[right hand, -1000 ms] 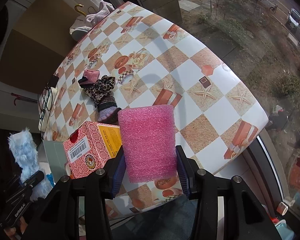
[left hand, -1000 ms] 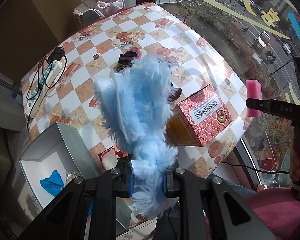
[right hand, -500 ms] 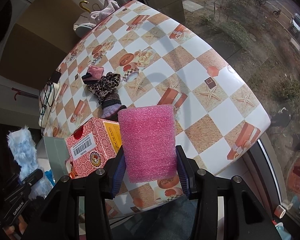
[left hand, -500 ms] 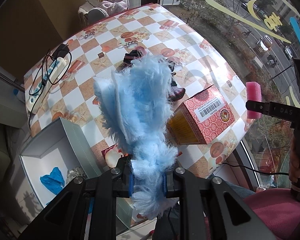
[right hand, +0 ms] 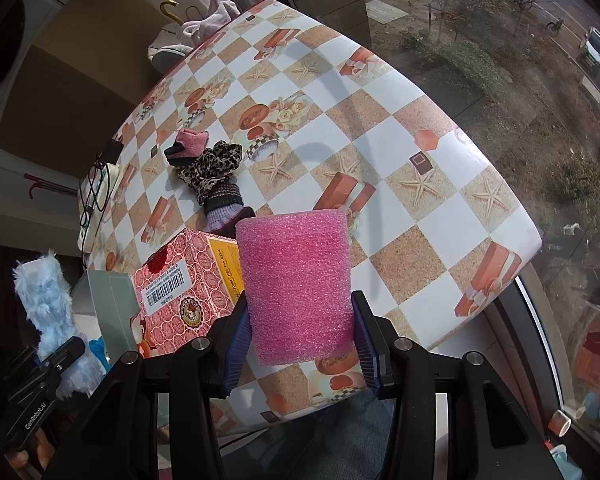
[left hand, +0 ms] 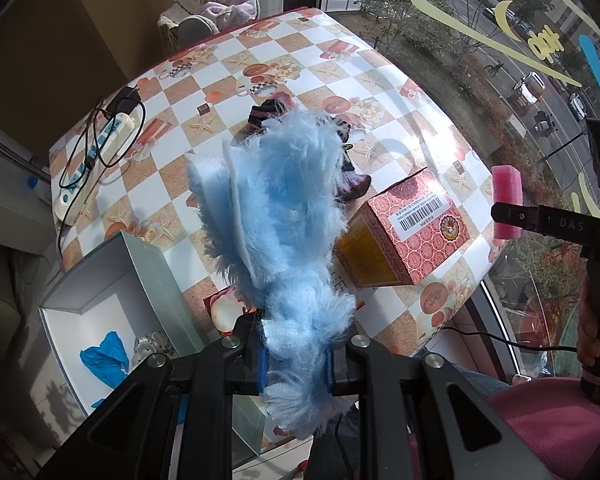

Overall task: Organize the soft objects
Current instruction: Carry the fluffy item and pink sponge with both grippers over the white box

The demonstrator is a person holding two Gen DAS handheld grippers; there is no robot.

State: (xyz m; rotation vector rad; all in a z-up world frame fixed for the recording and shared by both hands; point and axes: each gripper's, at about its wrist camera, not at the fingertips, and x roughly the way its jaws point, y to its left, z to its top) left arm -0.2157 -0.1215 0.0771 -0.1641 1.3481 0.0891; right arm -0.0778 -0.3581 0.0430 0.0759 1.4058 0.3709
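While the left tool (left hand: 296, 360) pinches the lower end of a fluffy light-blue fur piece (left hand: 280, 216) between its blue-padded fingers (left hand: 262, 364), the fur stands up from the grip and hangs in the air above the near part of the surface (left hand: 400, 92). Closed snugly on a pink foam block (right hand: 298, 284), the right tool (right hand: 300, 344) holds it upright, also off the surface, over the near edge. In the left wrist view the same block (left hand: 508, 200) shows at the right, clamped at the tip of the right tool, well apart from the fur.

On the checkered surface just beyond the block lies a red patterned box (right hand: 180, 280) with a barcode label and a yellow side. Behind the box sits a small heap of soft things: a striped purple sock (right hand: 224, 208), a leopard-print scrunchie (right hand: 210, 168) and a pink and black sock (right hand: 188, 146), touching one another. At the near left corner an open white box (left hand: 100, 296) holds a crumpled blue glove (left hand: 104, 356) and a small silvery item beside it. A white power strip (left hand: 96, 160) with black cables lies along the far left edge. Beyond the far end, pale clothing (left hand: 224, 4) is piled on a chair.
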